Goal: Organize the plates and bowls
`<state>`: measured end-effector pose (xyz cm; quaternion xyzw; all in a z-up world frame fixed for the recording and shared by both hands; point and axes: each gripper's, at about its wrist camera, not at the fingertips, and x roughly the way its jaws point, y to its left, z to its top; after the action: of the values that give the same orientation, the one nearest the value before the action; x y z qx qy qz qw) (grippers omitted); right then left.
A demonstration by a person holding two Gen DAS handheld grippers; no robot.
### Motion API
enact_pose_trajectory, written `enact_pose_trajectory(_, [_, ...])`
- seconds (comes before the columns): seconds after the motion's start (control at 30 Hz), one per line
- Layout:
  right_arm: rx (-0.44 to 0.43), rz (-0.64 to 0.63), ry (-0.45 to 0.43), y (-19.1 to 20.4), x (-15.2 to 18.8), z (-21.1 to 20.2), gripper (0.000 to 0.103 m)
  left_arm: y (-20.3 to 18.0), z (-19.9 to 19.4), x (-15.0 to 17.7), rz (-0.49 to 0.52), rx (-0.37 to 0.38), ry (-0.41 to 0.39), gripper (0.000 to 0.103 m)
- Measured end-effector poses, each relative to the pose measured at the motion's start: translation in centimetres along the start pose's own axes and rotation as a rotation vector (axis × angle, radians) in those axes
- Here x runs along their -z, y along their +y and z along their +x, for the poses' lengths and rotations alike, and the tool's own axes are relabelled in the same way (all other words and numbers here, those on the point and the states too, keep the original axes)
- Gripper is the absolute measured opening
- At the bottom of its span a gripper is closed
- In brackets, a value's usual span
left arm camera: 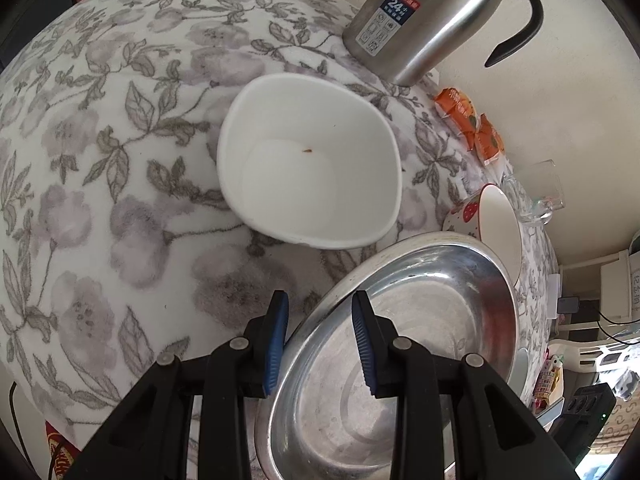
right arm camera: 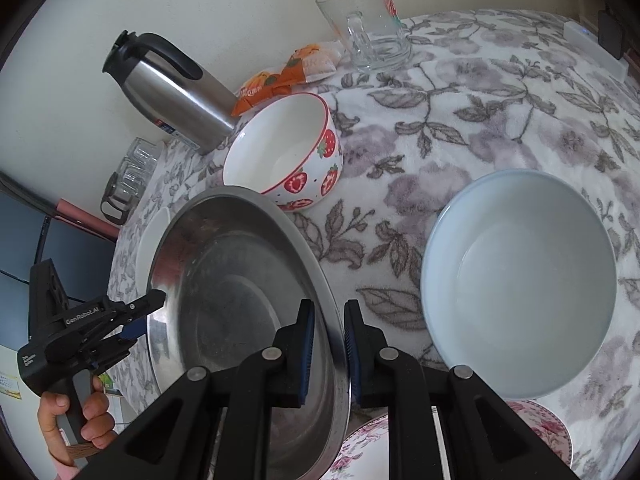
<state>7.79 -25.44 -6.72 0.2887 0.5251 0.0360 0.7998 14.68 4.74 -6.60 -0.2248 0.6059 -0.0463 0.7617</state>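
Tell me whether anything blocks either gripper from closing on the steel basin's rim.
Nothing visible does. The left gripper already straddles the steel basin rim, one finger inside and one outside. The right gripper straddles the opposite rim the same way. The strawberry bowl sits just behind the basin, away from both grippers.

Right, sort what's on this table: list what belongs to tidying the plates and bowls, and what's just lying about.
Belongs:
large steel basin, both grippers straddling its rim
white squarish bowl
strawberry-print bowl
pale blue round bowl
pink floral plate

Lying about:
steel thermos jug
clear glass mug
orange snack packets
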Motion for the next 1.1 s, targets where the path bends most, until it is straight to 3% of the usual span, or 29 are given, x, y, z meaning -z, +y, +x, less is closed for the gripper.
enact_pose_trajectory(1.1, [-0.013, 0.032, 0.022, -1.2, 0.4, 0.9, 0.018, 1.0, 0.2, 0.0, -0.024, 0.025, 0.012, 0.034])
